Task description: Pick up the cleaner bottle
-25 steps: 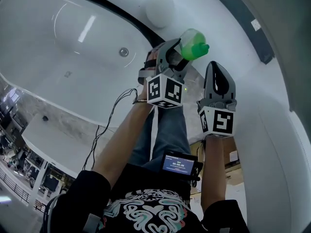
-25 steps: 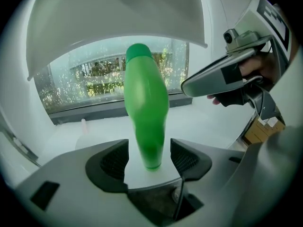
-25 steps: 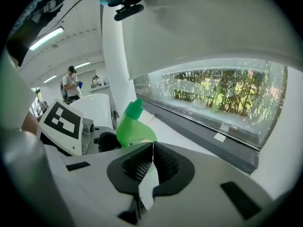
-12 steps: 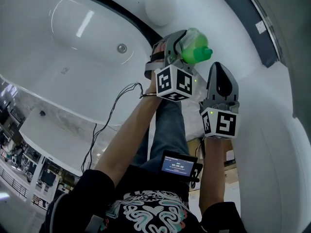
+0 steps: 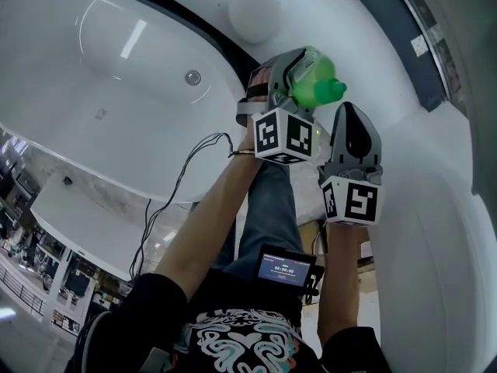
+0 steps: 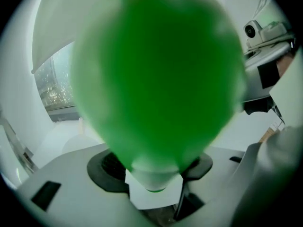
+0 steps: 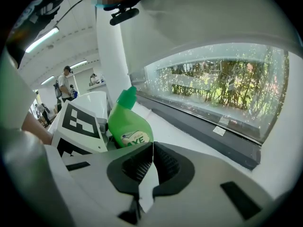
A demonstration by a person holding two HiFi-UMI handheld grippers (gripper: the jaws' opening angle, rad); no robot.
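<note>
The green cleaner bottle (image 5: 317,84) with a green cap stands slightly tilted on a white ledge (image 7: 182,134) below a window. In the right gripper view the bottle (image 7: 129,126) shows its label beside the left gripper's marker cube (image 7: 78,126). My left gripper (image 5: 289,72) reaches round the bottle, jaws spread wide on either side of its body. The bottle (image 6: 156,79) fills the left gripper view, its lower part between the dark pads (image 6: 106,169); I see no squeeze on it. My right gripper (image 5: 353,123) hangs just right of it, shut and empty (image 7: 152,167).
A white bathtub (image 5: 46,123) with a drain lies to the left, and a white round object (image 5: 252,10) sits behind it. A dark window frame (image 5: 392,49) runs along the ledge's far side. Cables hang from the left wrist. People stand far off (image 7: 64,84).
My left gripper has slid forward and a little lower along the bottle, so the bottle sits deeper between its jaws. The right gripper has stayed where it was.
</note>
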